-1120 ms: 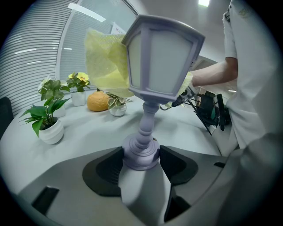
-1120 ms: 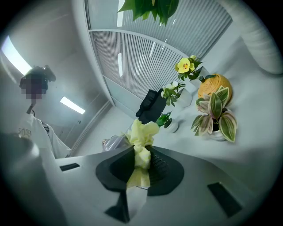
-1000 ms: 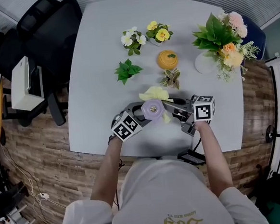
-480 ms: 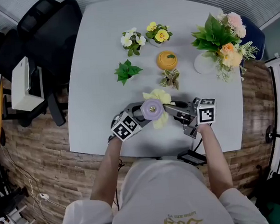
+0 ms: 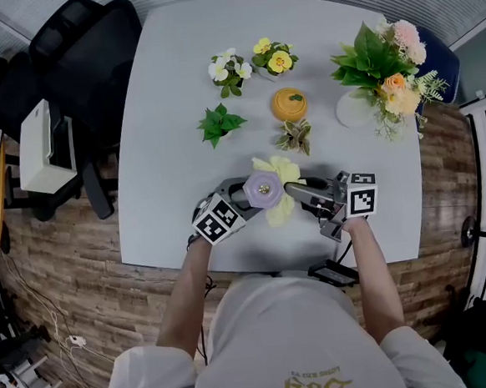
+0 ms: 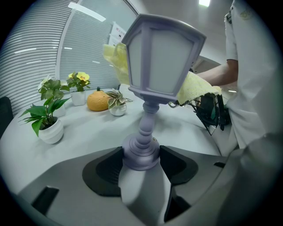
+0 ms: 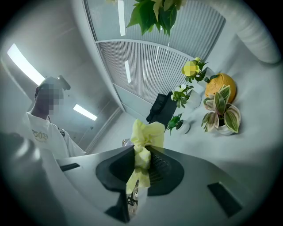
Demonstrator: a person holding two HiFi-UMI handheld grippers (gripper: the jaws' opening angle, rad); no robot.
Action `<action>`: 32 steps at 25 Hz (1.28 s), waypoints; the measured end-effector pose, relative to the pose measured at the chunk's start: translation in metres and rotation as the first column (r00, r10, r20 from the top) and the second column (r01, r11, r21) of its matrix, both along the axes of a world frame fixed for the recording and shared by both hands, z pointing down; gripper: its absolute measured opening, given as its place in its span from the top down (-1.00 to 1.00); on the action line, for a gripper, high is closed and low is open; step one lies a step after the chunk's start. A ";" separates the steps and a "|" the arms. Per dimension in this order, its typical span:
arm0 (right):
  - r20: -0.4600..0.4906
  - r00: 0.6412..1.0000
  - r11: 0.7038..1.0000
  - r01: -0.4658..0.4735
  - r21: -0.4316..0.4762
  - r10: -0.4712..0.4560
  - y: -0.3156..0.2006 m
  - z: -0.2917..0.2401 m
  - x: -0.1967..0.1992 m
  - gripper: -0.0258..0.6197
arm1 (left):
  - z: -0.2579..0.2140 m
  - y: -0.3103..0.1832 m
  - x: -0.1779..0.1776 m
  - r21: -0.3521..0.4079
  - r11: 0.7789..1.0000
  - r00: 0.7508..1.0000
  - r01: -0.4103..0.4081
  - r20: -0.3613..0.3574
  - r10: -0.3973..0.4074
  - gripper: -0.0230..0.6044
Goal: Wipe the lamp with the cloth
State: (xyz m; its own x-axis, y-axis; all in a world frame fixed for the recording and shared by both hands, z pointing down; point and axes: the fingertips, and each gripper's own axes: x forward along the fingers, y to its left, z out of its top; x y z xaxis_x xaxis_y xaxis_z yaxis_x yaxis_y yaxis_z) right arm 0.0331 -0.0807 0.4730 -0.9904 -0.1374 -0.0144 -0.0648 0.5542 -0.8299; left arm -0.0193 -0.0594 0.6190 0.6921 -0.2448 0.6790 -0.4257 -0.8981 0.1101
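Head view's evenly bright and sharp, just faint soft shadows on the pale table (image 5: pixel 167 86). Both gripper views are heavy fisheye, black at the corners. One ceiling light strip (image 7: pixel 24 64) blows out, and the cloth (image 7: pixel 148 132) near the lens looks soft.

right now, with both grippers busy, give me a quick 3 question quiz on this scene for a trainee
1. True or false: the left gripper grips the lamp by its lantern head.
2. What is pinched in the right gripper? A) the yellow cloth B) a flower pot C) nothing
3. Fill in: the lamp's colour is pale ____.

Key: 1 false, the jaws close on its round base; 2 A; 3 purple.
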 end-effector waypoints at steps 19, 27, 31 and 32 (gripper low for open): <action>-0.083 0.997 0.999 -0.016 -0.033 0.013 -0.003 0.019 -0.007 0.72 | 0.001 -0.001 0.000 0.001 1.000 1.000 -0.002 0.000 0.002 0.08; -0.079 0.997 0.999 -0.004 -0.032 0.002 0.005 0.019 -0.004 0.72 | 0.002 -0.001 0.000 0.001 1.000 1.000 0.001 0.004 -0.001 0.08; -0.083 0.997 1.000 0.002 -0.028 -0.004 0.008 0.018 -0.003 0.72 | 0.002 -0.001 0.000 0.003 1.000 1.000 -0.001 0.000 0.001 0.08; -0.085 0.996 1.000 0.003 -0.027 -0.005 0.008 0.018 -0.003 0.72 | 0.002 -0.001 0.000 0.003 1.000 1.000 -0.001 0.001 0.001 0.08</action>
